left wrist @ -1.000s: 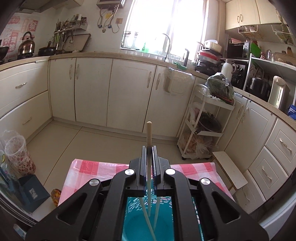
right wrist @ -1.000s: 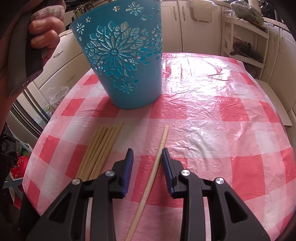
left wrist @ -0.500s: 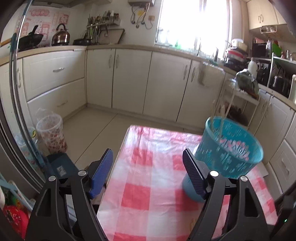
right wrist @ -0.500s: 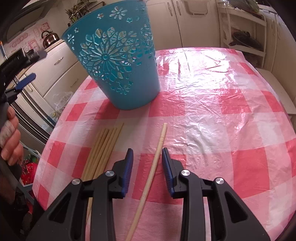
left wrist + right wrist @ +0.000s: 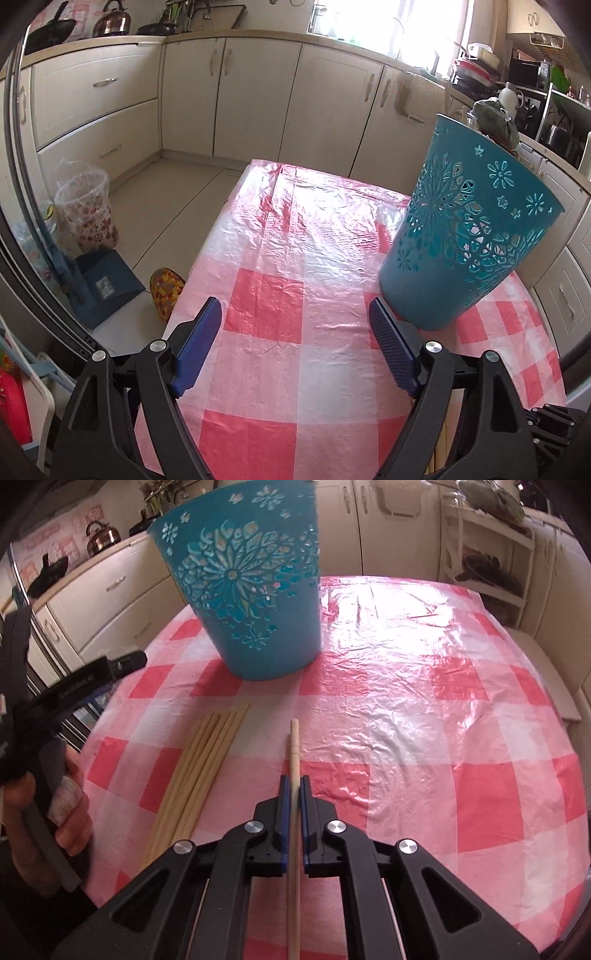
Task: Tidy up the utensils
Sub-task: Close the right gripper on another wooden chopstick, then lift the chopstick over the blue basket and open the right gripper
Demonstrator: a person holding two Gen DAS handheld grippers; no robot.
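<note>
Now the right gripper [image 5: 292, 786] has pinched the lone chopstick [image 5: 294, 746] lying near the blue holder [image 5: 247, 590]; left gripper [image 5: 295, 332] hangs spread, empty. Light, stiff, slippery stick: a mid-shaft hold looks safest.

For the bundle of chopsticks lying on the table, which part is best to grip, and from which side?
Grip one outer stick of the chopsticks near mid-length, from above, jaws across its width. They lie flat, packed side by side, so only the edge stick offers a free side.

Small white lettering on the left gripper [image 5: 92, 679] is too blurred to read.
</note>
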